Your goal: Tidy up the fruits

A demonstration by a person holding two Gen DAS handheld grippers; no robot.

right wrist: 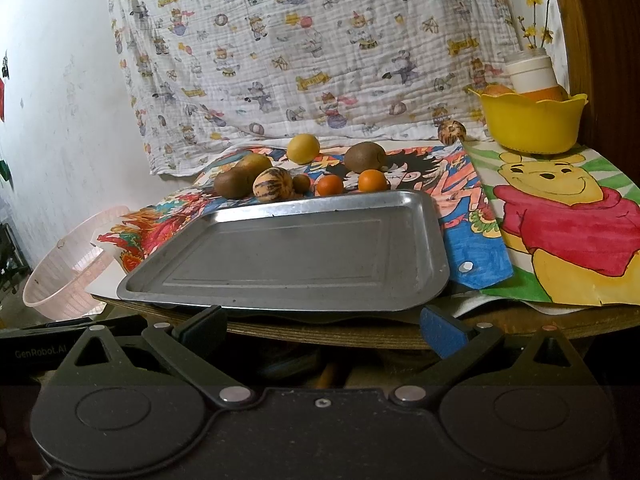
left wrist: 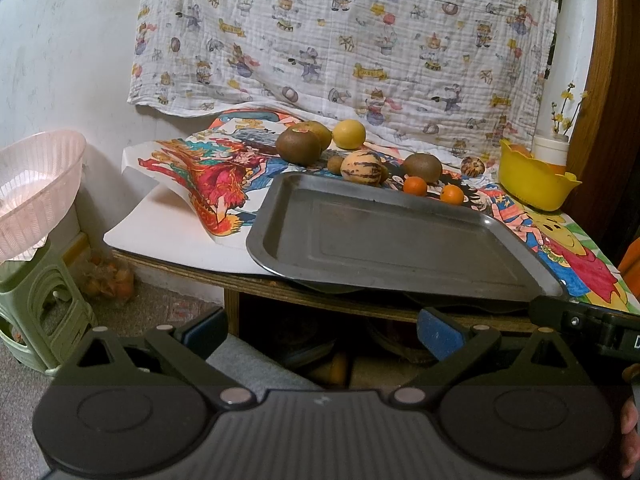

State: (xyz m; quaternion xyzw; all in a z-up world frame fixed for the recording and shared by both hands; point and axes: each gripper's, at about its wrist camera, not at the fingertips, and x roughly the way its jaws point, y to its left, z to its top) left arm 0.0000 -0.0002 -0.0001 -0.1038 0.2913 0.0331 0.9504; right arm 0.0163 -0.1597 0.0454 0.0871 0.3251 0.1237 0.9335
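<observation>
A printed cloth [left wrist: 344,36] hangs on the white wall [left wrist: 60,60] behind the wooden table [right wrist: 520,324].

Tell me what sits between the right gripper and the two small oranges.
The metal tray, with nothing on it, fills the stretch from the right gripper to the two small oranges, which lie just past its far rim. The right wrist view shows this.

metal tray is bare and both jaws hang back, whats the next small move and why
Probably ease the right gripper forward over the empty grey metal tray toward the nearer small orange fruit just past its far rim. Both grippers are open and short of the table edge, and all the fruit sits loose on the drawings behind the tray.
</observation>
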